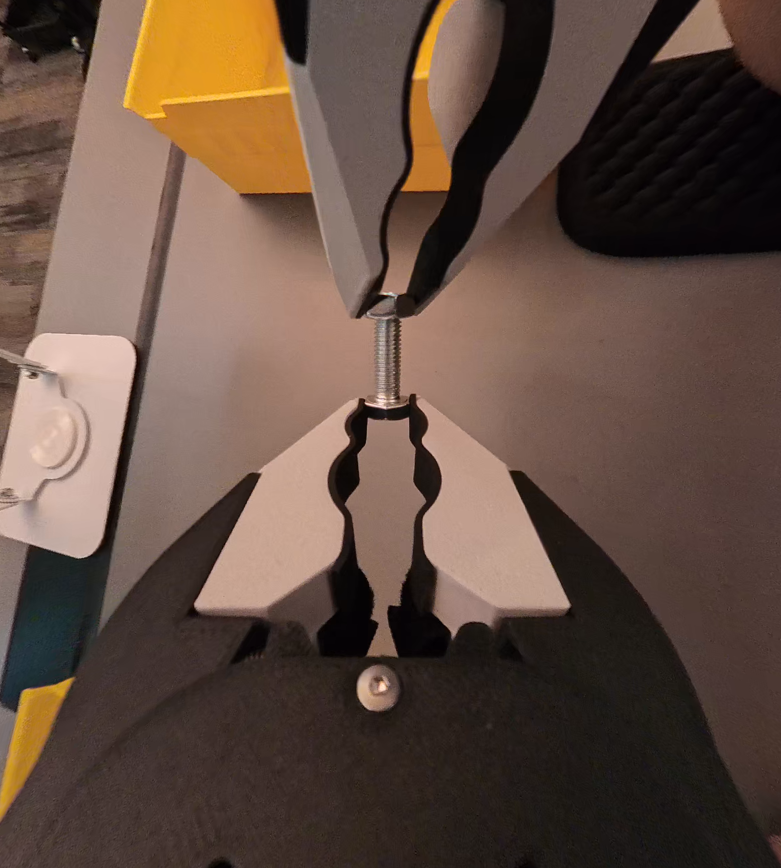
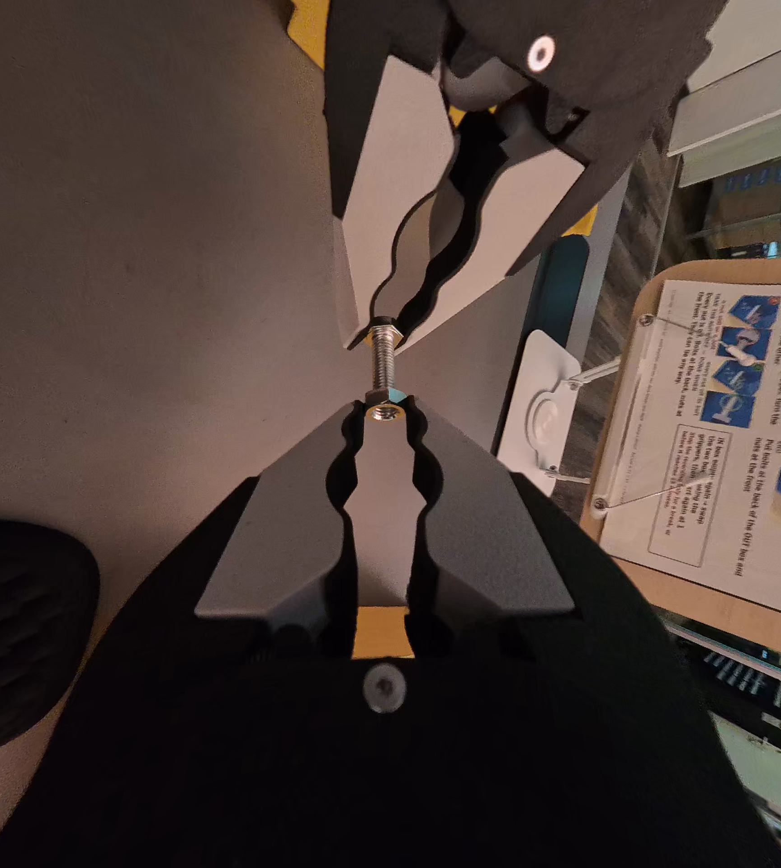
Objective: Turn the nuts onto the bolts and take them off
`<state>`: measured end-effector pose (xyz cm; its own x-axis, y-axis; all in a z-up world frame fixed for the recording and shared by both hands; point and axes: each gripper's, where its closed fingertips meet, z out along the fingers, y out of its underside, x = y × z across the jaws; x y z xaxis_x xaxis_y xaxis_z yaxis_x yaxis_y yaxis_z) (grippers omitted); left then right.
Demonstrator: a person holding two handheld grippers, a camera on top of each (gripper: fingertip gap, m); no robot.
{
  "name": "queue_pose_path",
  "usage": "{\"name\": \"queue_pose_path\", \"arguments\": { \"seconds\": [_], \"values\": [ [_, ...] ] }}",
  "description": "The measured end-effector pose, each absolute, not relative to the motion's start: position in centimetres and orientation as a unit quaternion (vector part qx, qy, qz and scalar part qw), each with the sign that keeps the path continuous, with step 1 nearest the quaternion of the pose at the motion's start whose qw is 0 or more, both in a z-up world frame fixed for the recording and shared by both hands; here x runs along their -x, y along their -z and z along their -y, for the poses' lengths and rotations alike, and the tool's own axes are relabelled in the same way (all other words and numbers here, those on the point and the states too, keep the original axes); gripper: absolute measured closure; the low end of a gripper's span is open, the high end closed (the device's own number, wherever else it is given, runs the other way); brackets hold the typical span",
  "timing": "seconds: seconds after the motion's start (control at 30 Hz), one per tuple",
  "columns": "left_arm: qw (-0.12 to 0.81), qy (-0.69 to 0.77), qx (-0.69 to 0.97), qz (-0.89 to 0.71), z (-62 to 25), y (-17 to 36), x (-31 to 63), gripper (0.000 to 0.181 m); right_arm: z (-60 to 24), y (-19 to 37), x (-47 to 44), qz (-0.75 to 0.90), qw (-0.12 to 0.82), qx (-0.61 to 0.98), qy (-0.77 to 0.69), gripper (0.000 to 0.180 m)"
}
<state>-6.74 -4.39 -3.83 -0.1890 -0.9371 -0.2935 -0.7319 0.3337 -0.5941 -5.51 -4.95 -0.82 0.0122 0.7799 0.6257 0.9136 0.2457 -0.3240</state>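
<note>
Left gripper (image 1: 387,407) clamps the bolt (image 1: 384,361) head at its fingertips; opposite, the right gripper (image 1: 389,304) pinches the nut (image 1: 386,305) on the shank's far end.

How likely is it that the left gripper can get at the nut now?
Probably not. The left gripper is shut on the head of the bolt, and the nut sits at the bolt's far end, clamped in the right gripper, which covers its sides.

Bolt (image 1: 383,364), nut (image 2: 382,407): shiny threaded metal. Table (image 1: 567,422): smooth matt grey. Bin (image 1: 219,89): yellow plastic.
</note>
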Motion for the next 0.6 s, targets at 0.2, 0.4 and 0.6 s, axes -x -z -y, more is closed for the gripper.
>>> {"name": "queue_pose_path", "arguments": {
  "seconds": [0.2,0.4,0.6],
  "values": [
    [0.365,0.137,0.527,-0.755,3.8,2.6,6.7,0.165,4.7,-0.1,5.6,0.637,0.380,0.670,0.025,0.163],
    [0.404,0.080,0.502,-0.760,3.4,2.0,6.5,0.165,4.8,-0.4,5.7,0.526,0.344,0.761,-0.162,0.163],
    [0.428,0.006,0.472,-0.771,2.9,1.9,6.6,0.165,5.0,0.0,5.9,0.422,0.270,0.801,-0.329,0.163]
  ]
}}
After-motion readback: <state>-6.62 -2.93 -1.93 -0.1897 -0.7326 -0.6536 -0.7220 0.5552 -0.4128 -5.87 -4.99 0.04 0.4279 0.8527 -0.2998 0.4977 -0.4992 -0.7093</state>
